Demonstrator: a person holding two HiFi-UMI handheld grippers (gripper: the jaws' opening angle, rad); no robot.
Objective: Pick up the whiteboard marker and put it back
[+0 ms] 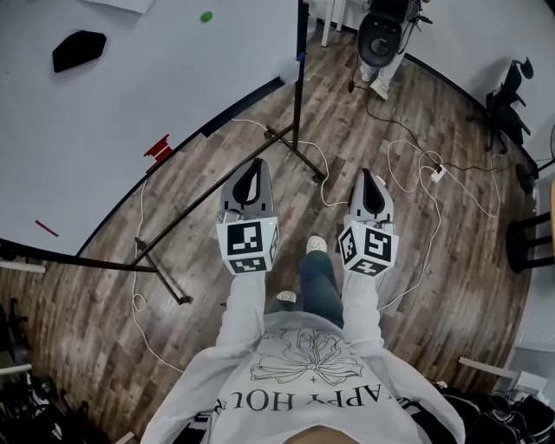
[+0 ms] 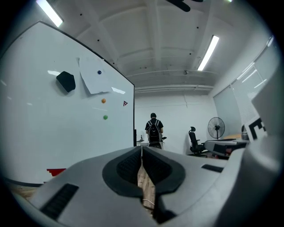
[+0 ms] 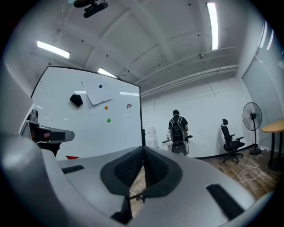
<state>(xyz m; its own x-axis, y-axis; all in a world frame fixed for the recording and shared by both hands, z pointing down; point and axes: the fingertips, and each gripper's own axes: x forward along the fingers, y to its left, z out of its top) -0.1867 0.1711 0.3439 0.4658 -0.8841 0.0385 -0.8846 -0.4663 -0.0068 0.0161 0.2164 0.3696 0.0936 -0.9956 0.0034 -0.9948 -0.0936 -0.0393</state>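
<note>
A big whiteboard point(image 1: 130, 104) on a wheeled stand fills the upper left of the head view. On it are a black eraser point(image 1: 78, 49), a green magnet point(image 1: 206, 16) and a sheet of paper point(image 2: 94, 76). Low on the board sits a small red thing point(image 1: 158, 148), perhaps the marker; it is too small to tell. It shows again as a red thing point(image 2: 56, 171) in the left gripper view. My left gripper point(image 1: 252, 166) and right gripper point(image 1: 368, 176) are held level, side by side over the wooden floor, right of the board. Both are shut with nothing in them.
The black stand legs point(image 1: 295, 147) and white cables point(image 1: 408, 165) with a power strip point(image 1: 436, 173) cross the floor ahead. A person with a backpack point(image 3: 178, 128) stands at the far wall. An office chair point(image 1: 507, 108), a fan point(image 2: 216, 127) and a stool point(image 1: 529, 243) are to the right.
</note>
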